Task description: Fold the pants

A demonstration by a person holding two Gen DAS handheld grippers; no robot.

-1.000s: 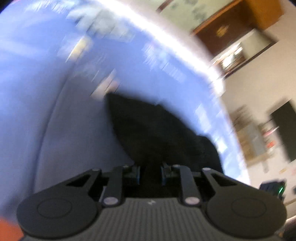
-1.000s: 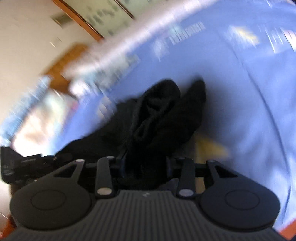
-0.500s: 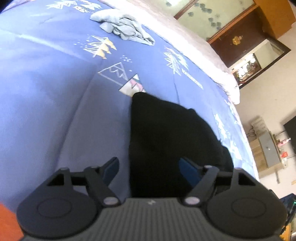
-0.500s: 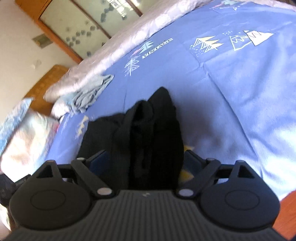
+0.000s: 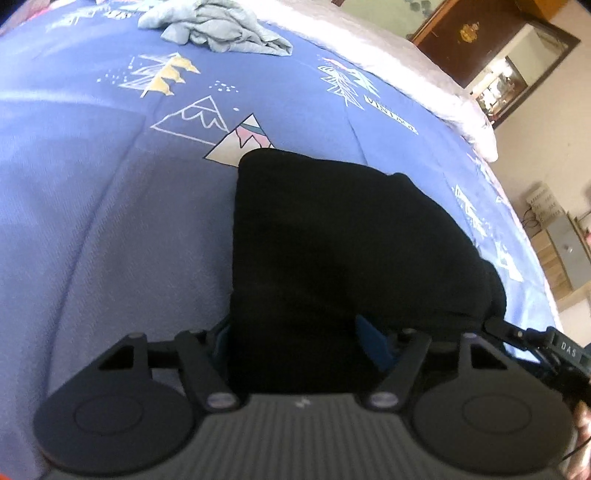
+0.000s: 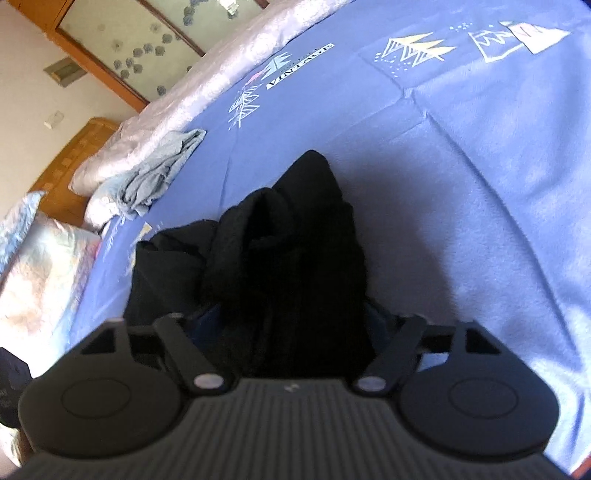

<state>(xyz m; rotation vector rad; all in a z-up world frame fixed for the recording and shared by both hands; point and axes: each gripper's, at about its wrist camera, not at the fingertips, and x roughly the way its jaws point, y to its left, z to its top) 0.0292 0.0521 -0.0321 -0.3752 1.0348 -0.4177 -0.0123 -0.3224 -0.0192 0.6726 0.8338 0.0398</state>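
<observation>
Black pants lie folded in a thick stack on the blue bedspread. In the left wrist view the stack has a smooth flat top and a rounded far corner. My left gripper is open, its blue pads spread at either side of the stack's near edge. In the right wrist view the pants look bunched and ridged, with a peak at the far end. My right gripper is open too, its fingers wide apart around the near edge. The fingertips are partly hidden by the cloth.
A crumpled grey garment lies at the far side of the bed; it also shows in the right wrist view. A pale quilted cover runs along the bed's far edge. Pillows lie left. Wooden furniture stands beyond.
Both grippers were shut on the pants a second ago while moving fast. They have opened, let the pants go on the bed and now hold still.
</observation>
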